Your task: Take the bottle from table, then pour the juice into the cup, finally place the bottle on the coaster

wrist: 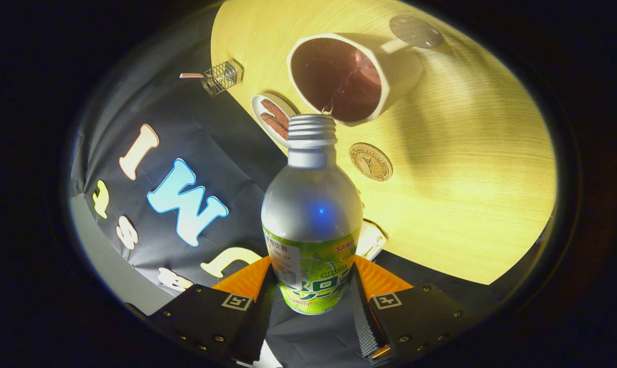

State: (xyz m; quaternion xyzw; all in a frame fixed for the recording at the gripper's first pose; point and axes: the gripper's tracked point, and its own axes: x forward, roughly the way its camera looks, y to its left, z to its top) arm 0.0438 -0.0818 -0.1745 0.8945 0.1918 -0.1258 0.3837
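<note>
A silver bottle (311, 204) with a green label sits between my two fingers, and my gripper (311, 294) is shut on its lower body. The bottle is tipped, its open threaded mouth pointing at a white mug (400, 71) just beyond it. A thin stream of liquid runs from the mouth into the mug, whose inside holds dark liquid. A round cork coaster (371, 161) lies on the light wooden table (467, 194) beside the bottle's neck, short of the mug.
A small white dish (260, 105) with brown pieces sits by the table's edge near the bottle's mouth. A clear ribbed holder (222, 76) stands farther along that edge. A grey round disc (416, 31) lies beyond the mug. A white object (372, 240) shows behind the bottle's body.
</note>
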